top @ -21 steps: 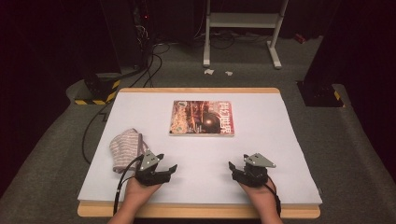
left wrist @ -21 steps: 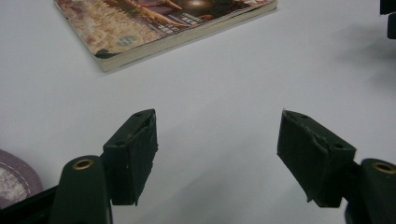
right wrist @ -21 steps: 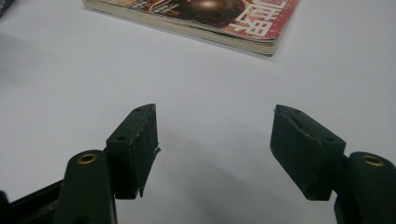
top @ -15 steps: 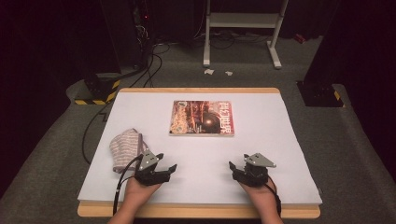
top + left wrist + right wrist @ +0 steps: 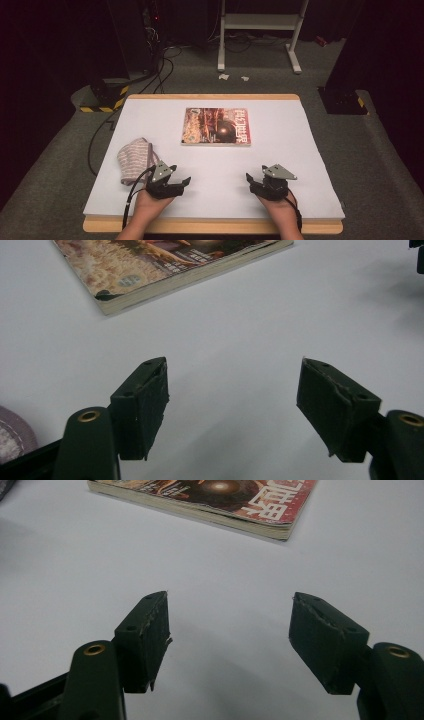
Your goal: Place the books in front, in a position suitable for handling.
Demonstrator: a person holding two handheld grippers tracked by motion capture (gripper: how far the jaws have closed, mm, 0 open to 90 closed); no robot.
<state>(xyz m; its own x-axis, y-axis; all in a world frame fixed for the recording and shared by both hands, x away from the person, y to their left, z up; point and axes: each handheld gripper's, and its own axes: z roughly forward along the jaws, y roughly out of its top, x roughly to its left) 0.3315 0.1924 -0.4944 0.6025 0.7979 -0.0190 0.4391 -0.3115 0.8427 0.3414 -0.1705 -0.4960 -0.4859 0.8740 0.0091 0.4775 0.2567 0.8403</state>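
Observation:
A magazine with a red and brown cover [image 5: 216,127] lies flat in the middle of the white table top [image 5: 300,140]. A crumpled striped cloth [image 5: 134,159] sits at the left, just behind my left hand. My left gripper [image 5: 184,180] rests near the front edge, open, with nothing between its jaws. My right gripper [image 5: 248,179] rests to the right of it, also open and empty. In the left gripper view the magazine's near corner [image 5: 150,275] lies ahead of the open gripper [image 5: 232,390]. In the right gripper view the magazine [image 5: 215,500] lies ahead of the open gripper [image 5: 229,625].
The table has a wooden rim [image 5: 210,226] along its front. Behind it on the carpet stand a white metal frame [image 5: 260,30] and dark equipment with cables [image 5: 145,60]. A cable [image 5: 131,195] trails from the left gripper.

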